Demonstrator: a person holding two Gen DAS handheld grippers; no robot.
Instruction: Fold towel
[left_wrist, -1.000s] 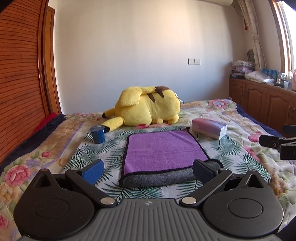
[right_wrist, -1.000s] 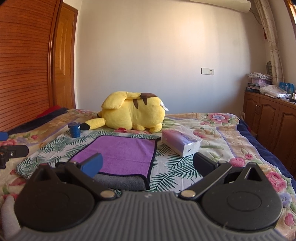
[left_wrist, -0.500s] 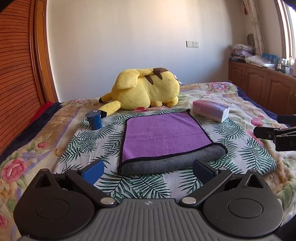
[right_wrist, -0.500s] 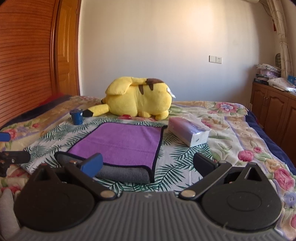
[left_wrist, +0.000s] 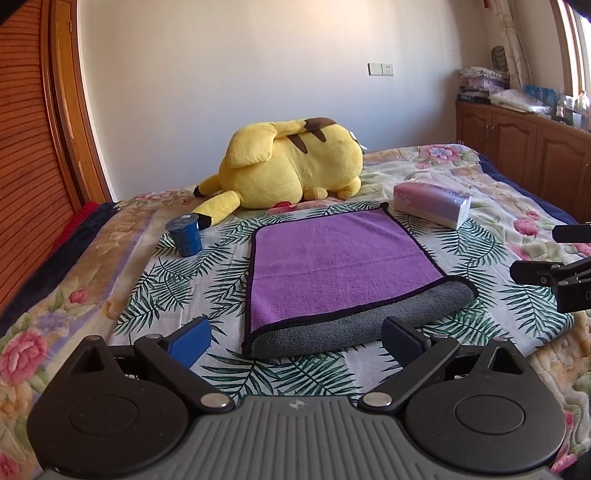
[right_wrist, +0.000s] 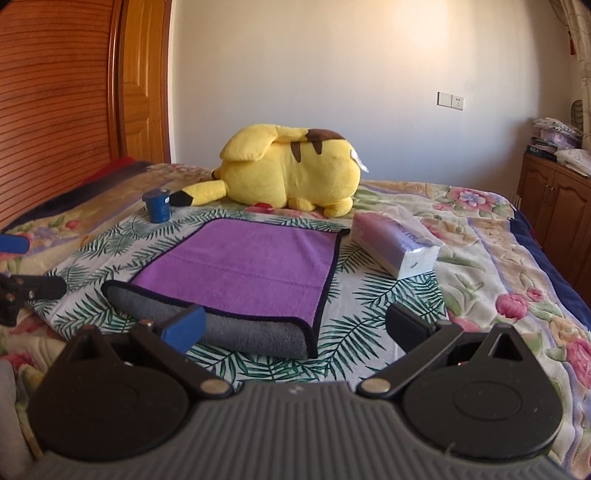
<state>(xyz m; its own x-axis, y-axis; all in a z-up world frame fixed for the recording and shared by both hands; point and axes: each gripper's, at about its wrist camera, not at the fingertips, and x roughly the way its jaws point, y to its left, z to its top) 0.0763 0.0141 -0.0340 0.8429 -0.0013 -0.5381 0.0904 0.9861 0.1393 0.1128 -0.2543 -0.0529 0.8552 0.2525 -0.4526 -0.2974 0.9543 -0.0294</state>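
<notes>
A purple towel (left_wrist: 332, 258) with a black hem lies folded on the bed, its grey underside showing in a thick fold along the near edge (left_wrist: 369, 321). It also shows in the right wrist view (right_wrist: 251, 266). My left gripper (left_wrist: 295, 338) is open and empty, held above the bed just short of the towel's near edge. My right gripper (right_wrist: 295, 325) is open and empty, near the towel's near right corner. The right gripper's fingers (left_wrist: 546, 275) show at the right edge of the left wrist view.
A yellow plush toy (left_wrist: 291, 166) lies behind the towel. A blue cup (left_wrist: 184, 236) stands to the towel's left. A tissue pack (left_wrist: 432, 203) lies to its right. A wooden wardrobe (right_wrist: 55, 103) is on the left, cabinets (left_wrist: 524, 147) on the right.
Both grippers have risen and drawn back from the towel's near edge. The towel now lies folded with nothing holding it.
</notes>
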